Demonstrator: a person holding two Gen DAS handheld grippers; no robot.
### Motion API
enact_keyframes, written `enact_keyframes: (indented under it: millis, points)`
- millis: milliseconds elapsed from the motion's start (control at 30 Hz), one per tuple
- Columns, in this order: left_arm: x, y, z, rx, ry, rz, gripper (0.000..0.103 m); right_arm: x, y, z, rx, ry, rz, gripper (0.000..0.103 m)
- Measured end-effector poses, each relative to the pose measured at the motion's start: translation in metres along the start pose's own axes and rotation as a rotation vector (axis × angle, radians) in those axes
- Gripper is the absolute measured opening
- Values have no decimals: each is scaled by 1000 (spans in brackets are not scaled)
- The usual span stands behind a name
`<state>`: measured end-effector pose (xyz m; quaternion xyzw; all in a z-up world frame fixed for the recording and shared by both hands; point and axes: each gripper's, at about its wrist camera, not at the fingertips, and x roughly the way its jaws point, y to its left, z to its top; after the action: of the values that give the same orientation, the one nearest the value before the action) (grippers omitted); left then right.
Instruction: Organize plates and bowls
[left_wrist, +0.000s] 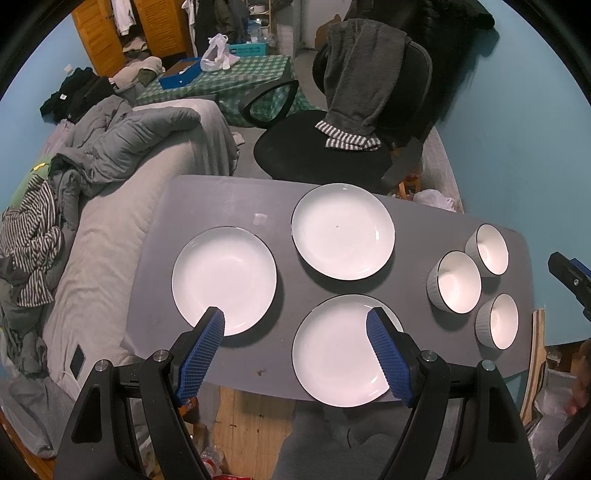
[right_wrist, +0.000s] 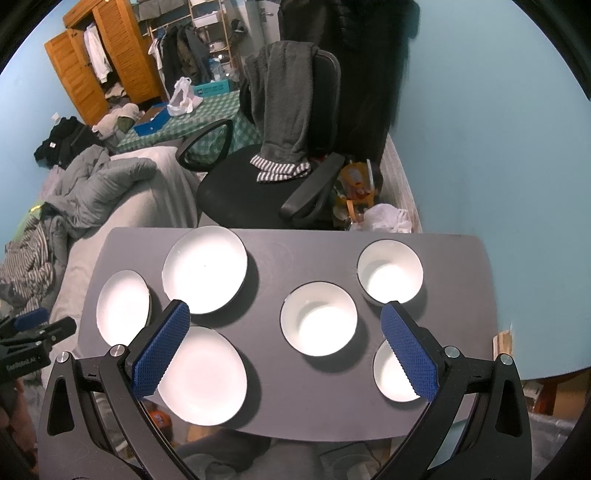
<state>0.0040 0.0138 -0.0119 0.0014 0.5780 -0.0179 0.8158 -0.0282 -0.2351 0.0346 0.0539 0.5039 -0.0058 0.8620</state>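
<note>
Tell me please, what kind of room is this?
Probably a bedroom or a small one-room home: a bed with a rumpled blanket, a wooden wardrobe with clothes, and an office chair behind the table.

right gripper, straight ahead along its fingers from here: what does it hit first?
Most likely the middle bowl. It sits centred between the open fingers of the right gripper, which hovers above the table with nothing in between. Height above the bowl is unclear from this fisheye view, so contact could land on its near rim.

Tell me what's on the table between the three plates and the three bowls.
Nothing: only bare grey table separates the plates from the bowls, clearest in the right wrist view.
</note>
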Motion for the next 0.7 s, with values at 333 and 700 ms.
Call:
enact_keyframes:
  millis: [333,700]
  points:
    - [13,13,-4,-1,12,53,81,11,10,9,-72,11,-4,101]
    - [33,26,-11,-39,42,74,81,43,42,23,-227,42,57,101]
